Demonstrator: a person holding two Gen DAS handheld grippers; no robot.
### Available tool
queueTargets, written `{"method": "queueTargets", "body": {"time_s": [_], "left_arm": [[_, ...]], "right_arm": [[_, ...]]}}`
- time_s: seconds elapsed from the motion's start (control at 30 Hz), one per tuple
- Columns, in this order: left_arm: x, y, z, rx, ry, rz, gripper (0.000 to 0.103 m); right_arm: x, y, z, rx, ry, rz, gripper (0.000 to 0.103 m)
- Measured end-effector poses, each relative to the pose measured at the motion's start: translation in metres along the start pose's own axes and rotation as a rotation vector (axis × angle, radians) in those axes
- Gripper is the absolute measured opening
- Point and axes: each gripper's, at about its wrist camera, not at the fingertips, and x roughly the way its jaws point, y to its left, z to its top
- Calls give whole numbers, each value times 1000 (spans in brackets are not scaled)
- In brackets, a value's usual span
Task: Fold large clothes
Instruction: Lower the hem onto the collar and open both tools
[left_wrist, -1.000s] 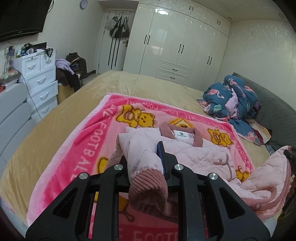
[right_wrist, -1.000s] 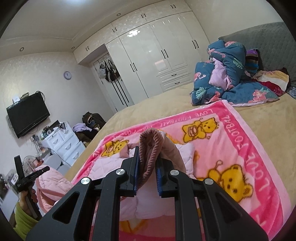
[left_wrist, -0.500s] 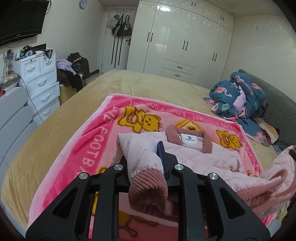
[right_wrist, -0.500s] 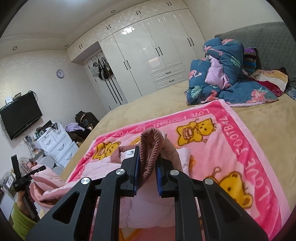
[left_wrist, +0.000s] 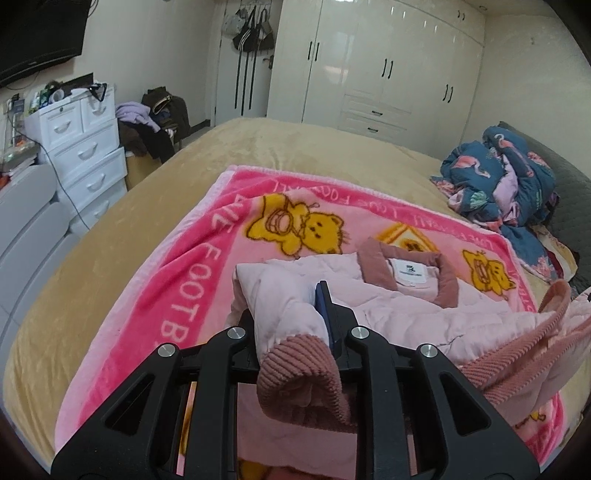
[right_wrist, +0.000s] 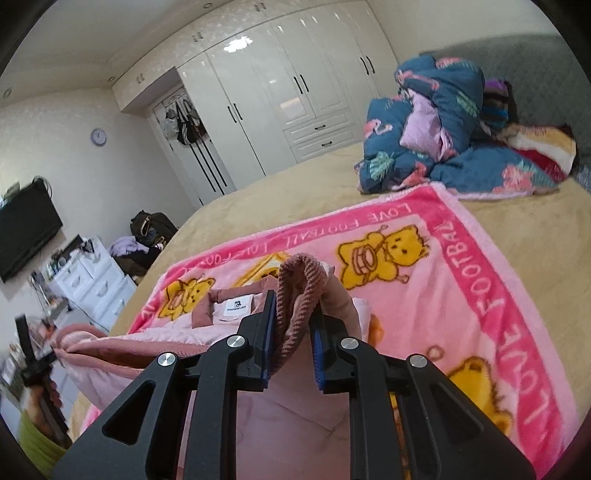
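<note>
Left gripper (left_wrist: 291, 314) and right gripper (right_wrist: 291, 328) each pinch a ribbed cuff of the pink jacket (left_wrist: 406, 314) over the blanket (left_wrist: 177, 280)

Pale pink quilted jacket (left_wrist: 406, 310) with dusty-rose ribbed cuffs and collar. Lies collar-up, white label showing, on the pink bear-print blanket (left_wrist: 207, 266) over the bed. Sleeves lifted off the body: one ribbed cuff (left_wrist: 295, 373) raised at the near left, the other cuff (right_wrist: 295, 291) raised at the right.
</note>
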Motion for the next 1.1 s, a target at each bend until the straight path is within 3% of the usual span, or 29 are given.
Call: {"method": "queueTargets", "body": {"time_s": [0.2,0.33,0.43,0.57,0.77,0.87,0.9,0.93,1.1], "left_arm": [[32,0,4,5,57,23,15],[48,-2,4,7,83,33,16],[58,-3,4,12,97,41,17],[70,-5,2,11,115,49,18],[78,-4,1,-20,118,45,21],[76,-3,1,-37,111,28,32],[75,-3,2,-48,108,8,50],[74,-3,3,-55,105,-11,59],[60,-15,9,-28,71,-24,77]], "right_arm": [[32,-13,7,67,40,9,24],[44,-18,12,87,32,-18,42],[45,-23,12,100,36,-18,44],[41,-15,5,44,26,-32,61],[53,12,-25,-121,97,-35,75],[66,17,-42,-164,130,-52,80],[72,15,-47,-158,145,-61,81],[76,13,-51,-151,157,-62,81],[88,5,-62,-129,186,-92,82]]}}
